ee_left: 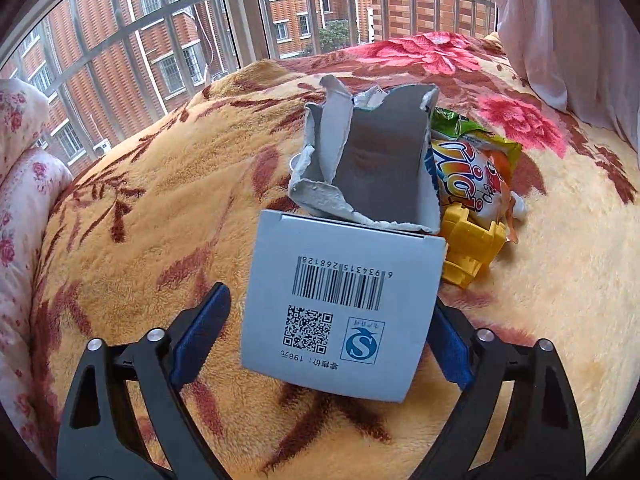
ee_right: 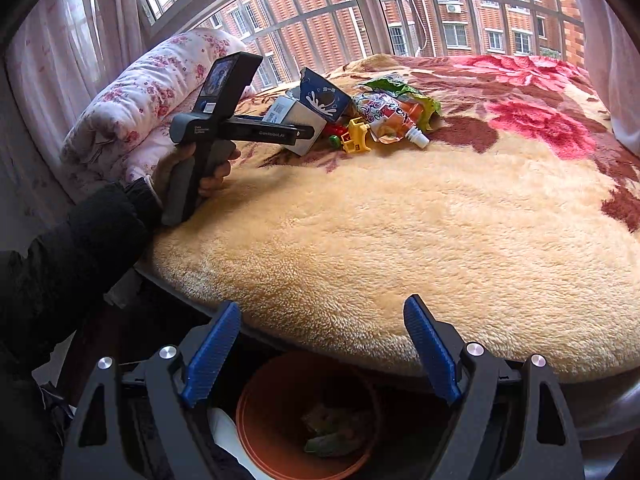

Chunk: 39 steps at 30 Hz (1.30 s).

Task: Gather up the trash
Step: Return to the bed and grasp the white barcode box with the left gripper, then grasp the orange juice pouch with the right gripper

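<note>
A torn grey cardboard box [ee_left: 340, 304] with a barcode lies on the floral blanket. My left gripper [ee_left: 332, 324] is open with its blue pads on either side of the box; the right pad is close to the box edge, the left pad apart from it. Behind the box lie an orange snack pouch [ee_left: 476, 180] and a yellow toy block [ee_left: 468, 248]. In the right wrist view the box [ee_right: 296, 116], pouch [ee_right: 392, 116] and yellow block [ee_right: 356, 136] sit far back on the bed. My right gripper [ee_right: 324, 352] is open and empty above an orange bin [ee_right: 276, 412] holding some trash.
The blanket-covered bed [ee_right: 400, 232] fills both views. A rolled floral quilt [ee_right: 152, 92] lies at the left by the window. A green wrapper [ee_right: 404, 88] lies behind the pouch. The left hand-held gripper [ee_right: 240, 128] shows in the right wrist view.
</note>
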Each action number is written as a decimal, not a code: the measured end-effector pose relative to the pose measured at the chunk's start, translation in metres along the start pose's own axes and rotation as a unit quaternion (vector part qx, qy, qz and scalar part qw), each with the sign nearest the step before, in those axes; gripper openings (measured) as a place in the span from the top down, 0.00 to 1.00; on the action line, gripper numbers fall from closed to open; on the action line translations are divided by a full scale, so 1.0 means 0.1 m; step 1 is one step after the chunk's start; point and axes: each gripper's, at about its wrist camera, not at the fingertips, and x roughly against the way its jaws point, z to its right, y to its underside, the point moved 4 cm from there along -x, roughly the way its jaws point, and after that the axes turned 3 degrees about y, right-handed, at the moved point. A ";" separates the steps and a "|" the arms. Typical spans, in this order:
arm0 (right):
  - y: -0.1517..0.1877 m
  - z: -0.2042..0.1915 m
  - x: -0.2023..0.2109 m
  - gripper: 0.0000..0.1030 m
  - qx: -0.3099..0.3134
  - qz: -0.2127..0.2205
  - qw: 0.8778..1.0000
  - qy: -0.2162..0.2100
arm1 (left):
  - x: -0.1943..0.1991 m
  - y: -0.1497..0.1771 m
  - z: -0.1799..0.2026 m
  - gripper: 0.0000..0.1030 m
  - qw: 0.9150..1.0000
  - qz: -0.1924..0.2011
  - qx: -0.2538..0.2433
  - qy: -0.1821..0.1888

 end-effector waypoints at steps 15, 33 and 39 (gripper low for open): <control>-0.46 0.02 -0.10 0.20 0.060 0.012 0.998 0.032 | 0.87 0.67 0.45 0.40 0.997 0.016 0.058 -0.046; -2.22 0.15 -1.59 0.31 0.202 -0.060 0.975 0.077 | 0.96 0.80 0.53 0.40 0.993 0.035 0.100 -0.057; -2.32 0.17 -2.07 0.40 0.231 -0.127 0.959 0.106 | 0.92 0.79 0.53 0.40 0.993 0.036 0.100 -0.050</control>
